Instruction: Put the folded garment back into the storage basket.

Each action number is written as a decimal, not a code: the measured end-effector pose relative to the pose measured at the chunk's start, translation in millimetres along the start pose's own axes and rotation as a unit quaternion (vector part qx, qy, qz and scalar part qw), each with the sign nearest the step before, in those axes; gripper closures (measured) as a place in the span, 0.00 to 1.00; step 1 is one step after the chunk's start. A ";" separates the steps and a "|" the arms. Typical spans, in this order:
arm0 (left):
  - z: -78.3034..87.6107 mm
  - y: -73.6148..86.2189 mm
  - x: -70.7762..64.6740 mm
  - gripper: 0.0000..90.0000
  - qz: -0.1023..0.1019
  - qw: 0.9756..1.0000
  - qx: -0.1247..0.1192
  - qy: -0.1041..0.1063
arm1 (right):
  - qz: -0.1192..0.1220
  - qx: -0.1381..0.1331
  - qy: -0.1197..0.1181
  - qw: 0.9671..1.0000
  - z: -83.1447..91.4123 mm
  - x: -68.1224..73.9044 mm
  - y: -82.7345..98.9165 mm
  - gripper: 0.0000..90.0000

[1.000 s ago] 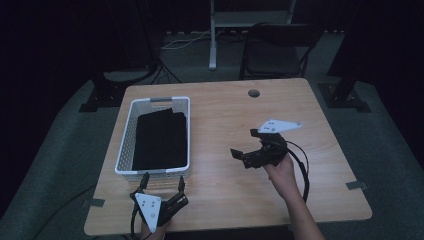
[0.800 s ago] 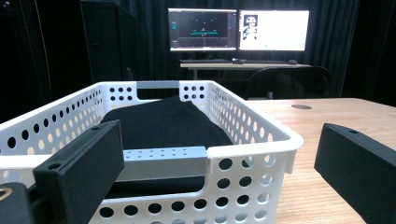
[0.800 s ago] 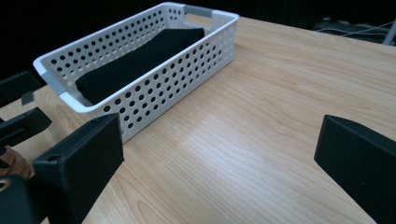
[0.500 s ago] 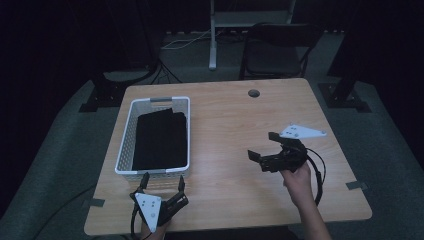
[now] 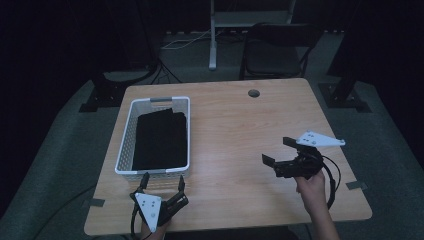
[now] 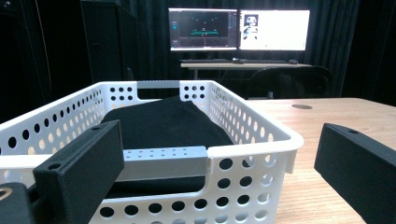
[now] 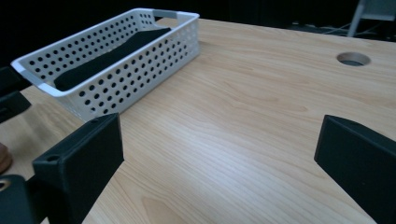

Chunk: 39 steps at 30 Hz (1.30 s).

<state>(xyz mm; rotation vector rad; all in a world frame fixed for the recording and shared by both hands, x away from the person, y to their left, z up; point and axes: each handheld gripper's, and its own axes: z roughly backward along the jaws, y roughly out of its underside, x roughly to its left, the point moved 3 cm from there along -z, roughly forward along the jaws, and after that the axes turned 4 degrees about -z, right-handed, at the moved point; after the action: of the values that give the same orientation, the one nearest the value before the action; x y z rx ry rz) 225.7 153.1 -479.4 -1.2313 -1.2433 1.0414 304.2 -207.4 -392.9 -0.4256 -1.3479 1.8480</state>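
A white perforated basket (image 5: 125, 145) stands on the left half of the wooden table (image 5: 235, 125), with a folded black cloth (image 5: 160, 140) lying flat inside it. My left gripper (image 5: 163, 179) rests open at the table's near-left edge, just short of the basket's near wall (image 6: 252, 149); the cloth (image 6: 163, 121) shows over that wall. My right gripper (image 5: 277, 151) hovers open over the near-right part of the table, jaws pointing left toward the basket (image 7: 140, 60). Nothing sits between either pair of jaws.
A round cable hole (image 5: 254, 93) lies near the table's far edge. A dark chair (image 5: 280, 45) and a stand are behind the table. Two lit monitors (image 6: 238, 29) sit on a far desk. Bare wood spans the middle (image 7: 224, 102).
My right gripper has moved rightward and toward the near edge, away from the table's centre, staying open. The left gripper and the basket have not moved.
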 end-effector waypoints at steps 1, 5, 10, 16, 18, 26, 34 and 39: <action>0.0 0.0 0.0 0.03 0.000 1.000 0.000 0.000 | -0.002 0.000 0.005 1.000 1.5 -1.2 1.5 0.01; 0.1 0.0 0.0 0.03 0.000 1.000 0.000 0.000 | -0.013 -0.005 0.009 1.000 8.4 -7.4 8.2 0.01; 0.1 0.0 0.0 0.03 0.000 1.000 0.000 0.000 | -0.018 -0.020 0.005 1.000 18.1 -13.6 18.1 0.01; 0.0 0.0 0.0 0.03 0.000 1.000 0.000 0.000 | -0.013 -0.020 0.017 1.000 27.3 -20.2 31.5 0.01; 0.0 0.0 0.0 0.03 0.000 1.000 -0.001 0.000 | -0.020 -0.019 0.023 0.999 30.5 -24.2 36.2 0.01; 0.0 0.0 0.0 0.03 0.001 1.000 -0.001 0.000 | -0.036 -0.023 0.032 0.999 39.0 -35.3 55.4 0.01; 0.1 0.0 0.0 0.03 0.001 1.000 -0.001 0.000 | -0.041 -0.011 0.045 0.998 38.0 -40.8 71.3 0.01; 0.1 0.0 0.1 0.03 0.000 1.000 -0.001 0.000 | -0.040 -0.003 0.057 0.998 37.4 -45.7 84.5 0.01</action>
<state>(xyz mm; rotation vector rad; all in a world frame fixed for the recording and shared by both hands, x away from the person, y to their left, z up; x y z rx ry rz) 225.6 153.1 -479.4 -1.2331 -1.2438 1.0415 274.3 -276.1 -463.6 -0.4663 -1.2758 1.7287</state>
